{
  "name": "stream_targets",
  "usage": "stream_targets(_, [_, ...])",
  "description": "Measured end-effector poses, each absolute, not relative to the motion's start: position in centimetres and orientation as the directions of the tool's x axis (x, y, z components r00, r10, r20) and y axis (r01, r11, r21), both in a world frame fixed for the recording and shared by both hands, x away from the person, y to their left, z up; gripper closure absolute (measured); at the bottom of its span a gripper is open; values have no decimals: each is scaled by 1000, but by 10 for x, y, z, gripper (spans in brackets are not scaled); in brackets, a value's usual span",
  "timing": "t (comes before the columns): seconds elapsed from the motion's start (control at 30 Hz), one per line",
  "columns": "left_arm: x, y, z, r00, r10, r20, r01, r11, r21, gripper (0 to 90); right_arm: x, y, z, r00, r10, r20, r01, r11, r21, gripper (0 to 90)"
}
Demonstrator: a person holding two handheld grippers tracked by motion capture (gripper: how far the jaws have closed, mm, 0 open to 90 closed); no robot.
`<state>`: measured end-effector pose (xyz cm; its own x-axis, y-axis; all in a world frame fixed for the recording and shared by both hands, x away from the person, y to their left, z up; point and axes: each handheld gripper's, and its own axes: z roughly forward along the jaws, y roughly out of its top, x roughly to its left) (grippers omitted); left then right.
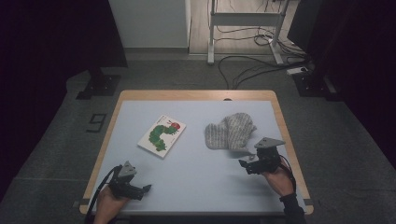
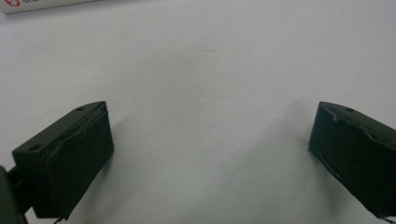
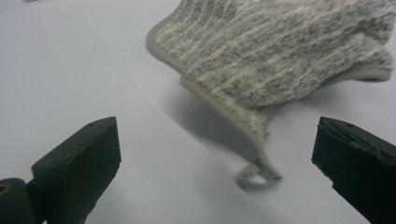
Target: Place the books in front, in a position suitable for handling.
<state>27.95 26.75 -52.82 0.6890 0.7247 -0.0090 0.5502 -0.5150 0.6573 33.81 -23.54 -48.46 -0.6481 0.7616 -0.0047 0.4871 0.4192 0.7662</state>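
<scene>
The left gripper (image 1: 145, 189) sits low at the near left of the table (image 1: 196, 186), jaws wide apart, holding nothing. A flat caterpillar book (image 1: 161, 135) lies further back. The fuzzy grey knit mitt (image 1: 229, 131) lies right of it. The right gripper (image 1: 243, 164) waits just beside the mitt's little loop (image 3: 258, 177), jaws wide apart, empty.

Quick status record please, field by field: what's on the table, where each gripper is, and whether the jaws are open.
table: pale blue top with a wooden rim
oven mitt: grey knitted, lying right of centre, hanging loop toward the right gripper
book: caterpillar picture on the cover, flat, left of centre
left gripper: near front left corner, jaws open, bare table between them
right gripper: just in front of the oven mitt, jaws open, apart from the mitt
held: nothing
</scene>
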Motion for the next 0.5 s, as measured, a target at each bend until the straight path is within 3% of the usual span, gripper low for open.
stream_targets(0.5, [279, 267, -528, 688, 725, -9, 551, -514, 657, 0, 369, -233, -472, -629, 777, -35, 480, 424, 768, 0])
